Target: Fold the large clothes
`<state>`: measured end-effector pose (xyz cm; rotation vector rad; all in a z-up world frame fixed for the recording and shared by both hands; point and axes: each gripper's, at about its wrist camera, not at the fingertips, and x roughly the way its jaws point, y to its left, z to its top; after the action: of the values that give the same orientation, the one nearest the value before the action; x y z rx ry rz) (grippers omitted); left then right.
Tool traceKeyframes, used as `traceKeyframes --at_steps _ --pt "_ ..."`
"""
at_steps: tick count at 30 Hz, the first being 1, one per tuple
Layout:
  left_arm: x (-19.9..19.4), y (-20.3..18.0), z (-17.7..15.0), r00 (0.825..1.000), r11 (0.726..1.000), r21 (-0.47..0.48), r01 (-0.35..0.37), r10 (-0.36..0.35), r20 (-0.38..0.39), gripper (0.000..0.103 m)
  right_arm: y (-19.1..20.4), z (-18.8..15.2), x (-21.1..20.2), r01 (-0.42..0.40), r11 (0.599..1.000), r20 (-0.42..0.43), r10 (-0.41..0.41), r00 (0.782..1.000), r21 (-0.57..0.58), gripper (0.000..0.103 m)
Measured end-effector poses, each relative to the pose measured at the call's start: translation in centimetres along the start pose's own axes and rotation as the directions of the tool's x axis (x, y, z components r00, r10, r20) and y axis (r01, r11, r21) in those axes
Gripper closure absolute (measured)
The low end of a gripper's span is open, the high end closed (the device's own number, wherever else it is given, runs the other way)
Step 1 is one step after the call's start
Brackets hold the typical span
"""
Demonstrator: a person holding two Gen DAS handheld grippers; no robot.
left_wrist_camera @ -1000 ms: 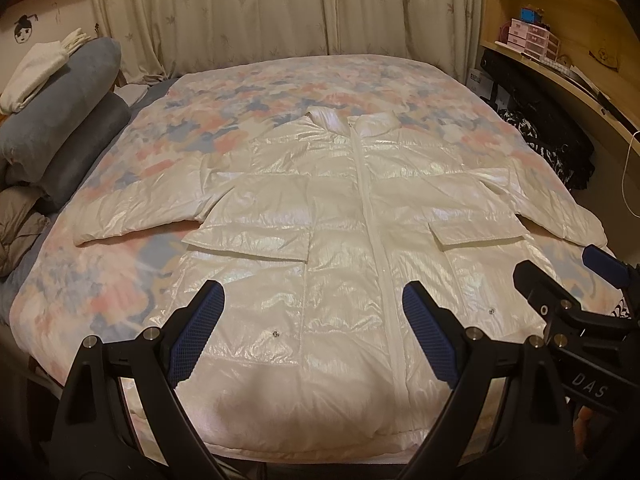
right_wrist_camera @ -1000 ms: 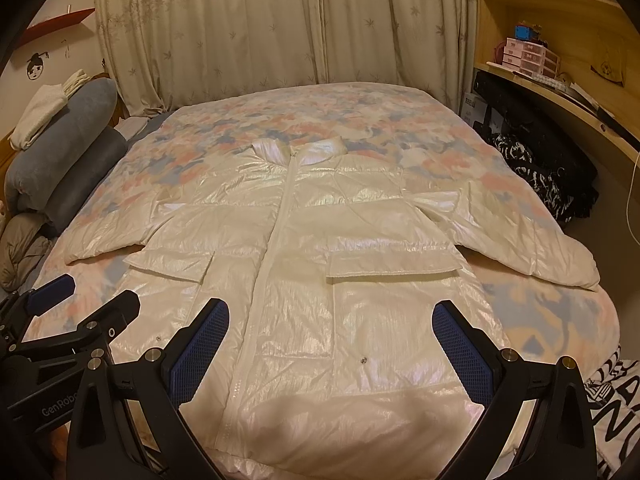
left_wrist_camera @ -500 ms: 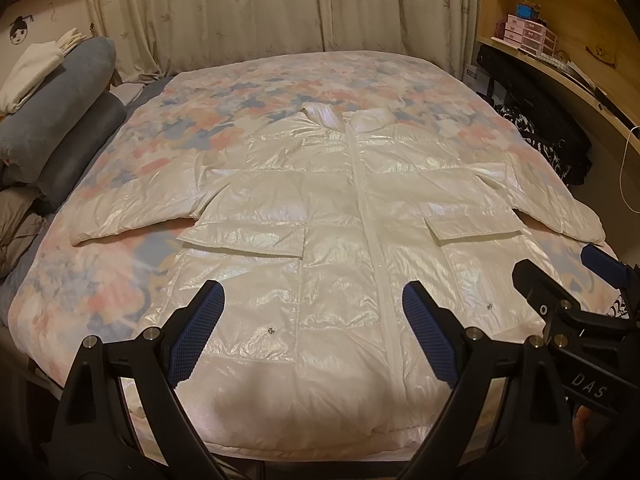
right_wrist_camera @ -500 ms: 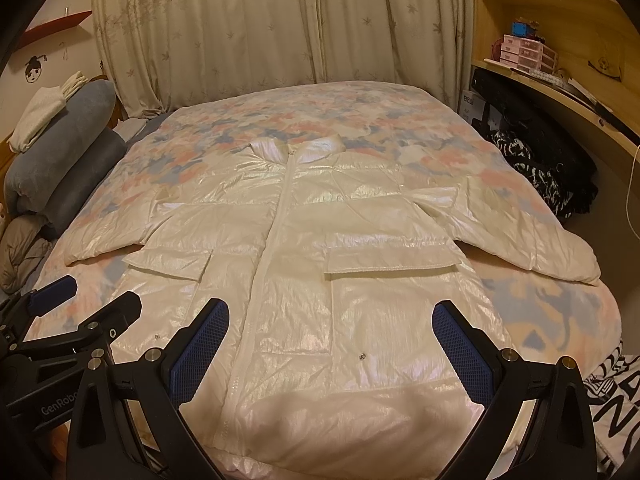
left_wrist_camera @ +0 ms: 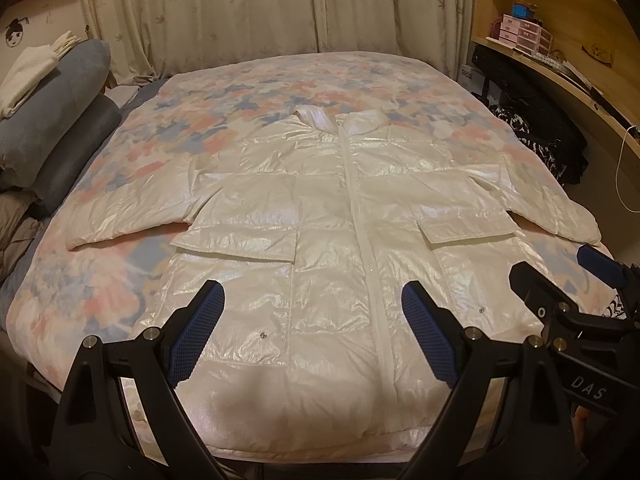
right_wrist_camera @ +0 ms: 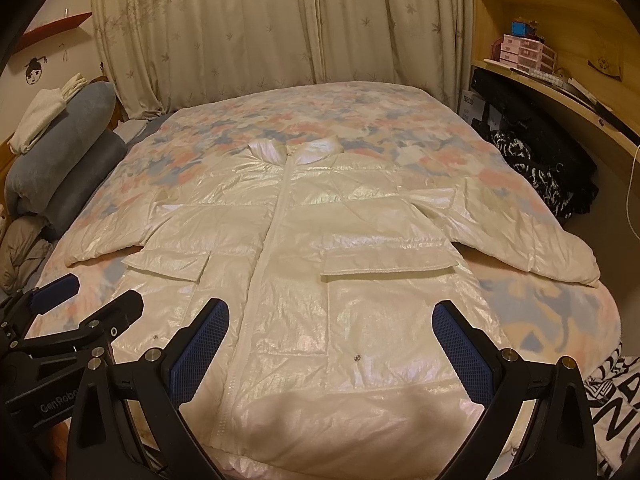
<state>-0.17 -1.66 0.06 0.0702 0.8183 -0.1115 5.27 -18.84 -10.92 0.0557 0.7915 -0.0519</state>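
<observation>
Nothing changed over the last second: jacket (left_wrist_camera: 340, 248) flat on bed (left_wrist_camera: 100, 280), unfolded. Left gripper (left_wrist_camera: 312, 336) and right gripper (right_wrist_camera: 332, 356) jaws wide, empty. Folding not begun.

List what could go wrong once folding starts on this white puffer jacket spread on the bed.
1. The jacket looks glossy and slick, so a sleeve may slip from the open right hand-held gripper or a fold may slide apart.
2. Its hem lies at the bed's near edge, so a tug could drag it off.
3. The padding is puffy, so folds may spring open.
</observation>
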Motion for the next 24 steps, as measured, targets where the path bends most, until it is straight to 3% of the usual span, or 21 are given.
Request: traceKeyframes --at_steps 5,9,14,17,20,24 --pt "0.1 -0.5 1.4 1.0 1.0 0.012 0.012 -0.011 -0.009 0.014 -1.0 -0.5 -0.2 -0.047 0.999 0.014 0.047 0.999 -0.006 0.001" --pt "0.0 -1.2 3.1 0.999 0.999 0.022 0.034 -0.034 -0.008 0.014 -1.8 1.5 -1.5 -0.009 0.999 0.059 0.012 0.998 -0.041 0.001" --pt "0.0 -2.1 5.1 0.998 0.997 0.04 0.061 -0.061 -0.001 0.013 -2.7 4.2 -3.8 -0.027 0.999 0.102 0.031 0.994 -0.041 0.001" --pt "0.0 -2.5 6.7 0.992 0.992 0.029 0.122 -0.122 0.001 0.013 -3.8 6.4 -5.4 -0.01 0.999 0.148 0.016 0.989 -0.04 0.001" --pt "0.3 -2.8 8.8 0.982 0.982 0.001 0.188 -0.188 0.004 0.013 -5.1 8.6 -7.2 0.013 1.0 0.216 -0.007 0.976 -0.028 0.001" --pt "-0.2 -3.5 11.9 0.967 0.971 -0.008 0.241 -0.239 0.087 0.013 -7.9 11.3 -10.2 0.071 0.997 0.317 -0.071 0.946 0.01 0.001"
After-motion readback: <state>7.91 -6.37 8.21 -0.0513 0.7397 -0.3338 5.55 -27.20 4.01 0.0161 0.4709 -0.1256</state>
